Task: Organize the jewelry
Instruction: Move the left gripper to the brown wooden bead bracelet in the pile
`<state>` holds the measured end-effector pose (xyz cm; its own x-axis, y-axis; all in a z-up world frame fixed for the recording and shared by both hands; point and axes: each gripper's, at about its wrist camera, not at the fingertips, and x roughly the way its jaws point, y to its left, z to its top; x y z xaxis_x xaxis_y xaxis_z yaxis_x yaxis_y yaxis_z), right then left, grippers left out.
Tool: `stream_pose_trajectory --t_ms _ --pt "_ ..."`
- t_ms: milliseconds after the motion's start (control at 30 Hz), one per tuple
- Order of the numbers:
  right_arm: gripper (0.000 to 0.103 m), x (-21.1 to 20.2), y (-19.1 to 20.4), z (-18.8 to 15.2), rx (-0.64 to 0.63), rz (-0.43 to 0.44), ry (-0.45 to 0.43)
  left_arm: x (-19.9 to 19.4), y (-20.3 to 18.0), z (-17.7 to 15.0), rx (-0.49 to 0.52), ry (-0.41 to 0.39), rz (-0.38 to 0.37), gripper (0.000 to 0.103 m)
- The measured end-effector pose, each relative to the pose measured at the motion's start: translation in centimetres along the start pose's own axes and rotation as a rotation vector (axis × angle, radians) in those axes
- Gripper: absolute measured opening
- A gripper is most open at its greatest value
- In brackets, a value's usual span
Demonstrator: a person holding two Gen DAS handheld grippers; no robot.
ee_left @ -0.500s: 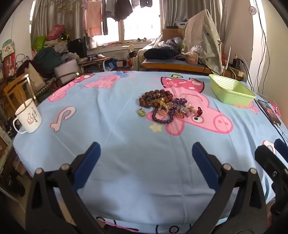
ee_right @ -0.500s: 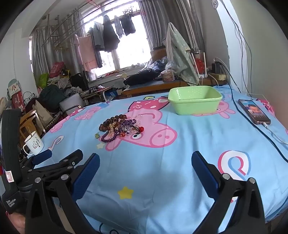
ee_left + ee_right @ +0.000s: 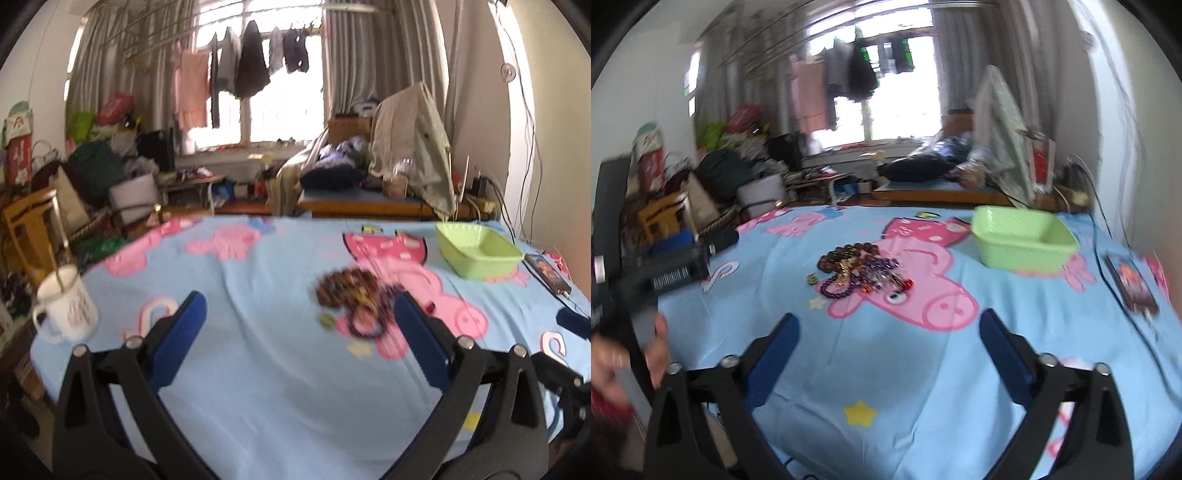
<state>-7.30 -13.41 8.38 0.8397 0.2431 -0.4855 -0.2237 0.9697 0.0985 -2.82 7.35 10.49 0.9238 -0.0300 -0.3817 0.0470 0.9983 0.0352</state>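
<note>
Jewelry pile [image 3: 862, 271] lies on the bedsheet [image 3: 886, 369], green basket [image 3: 1023, 236] nearby.

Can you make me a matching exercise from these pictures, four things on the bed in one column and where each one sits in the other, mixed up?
Things:
1. white mug
2. green basket
3. phone
4. jewelry pile

Places:
A. on the pink pig print, mid-sheet
B. near the sheet's left edge
C. by the right edge, a cable plugged into it
D. far side of the sheet, to the right of the beads

Pairs: 1-B, 2-D, 3-C, 4-A
</note>
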Motion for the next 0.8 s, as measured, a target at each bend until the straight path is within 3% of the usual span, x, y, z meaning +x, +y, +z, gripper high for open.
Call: stream_pose_trajectory --t_ms 67,200,233,400,600,700,800 --pt "0.04 1.0 0.2 1.2 -0.049 0.03 0.019 1.1 0.7 1.0 0.037 0.01 -0.018 0.092" --pt "0.007 4.3 -1.0 3.7 -0.056 0.104 0.111 4.1 0.9 2.0 0.101 0.074 -0.151 0.063" --pt "0.004 5.3 -1.3 4.6 -0.045 0.13 0.12 5.5 1.0 2.3 0.1 0.1 -0.187 0.061" --pt "0.003 10.0 -2.5 7.8 -0.008 0.209 0.217 11.0 1.3 2.6 0.062 0.192 -0.332 0.053" --pt "0.004 17.8 -3.9 9.8 0.034 0.244 0.366 16.2 1.0 2.5 0.06 0.266 -0.383 0.053" --pt "0.004 22.9 -4.4 10.6 0.072 0.258 0.461 20.4 1.4 2.4 0.012 0.363 -0.391 0.051" --pt "0.004 26.2 -3.8 10.8 0.068 0.267 0.527 24.0 2.0 2.0 -0.047 0.456 -0.415 0.037"
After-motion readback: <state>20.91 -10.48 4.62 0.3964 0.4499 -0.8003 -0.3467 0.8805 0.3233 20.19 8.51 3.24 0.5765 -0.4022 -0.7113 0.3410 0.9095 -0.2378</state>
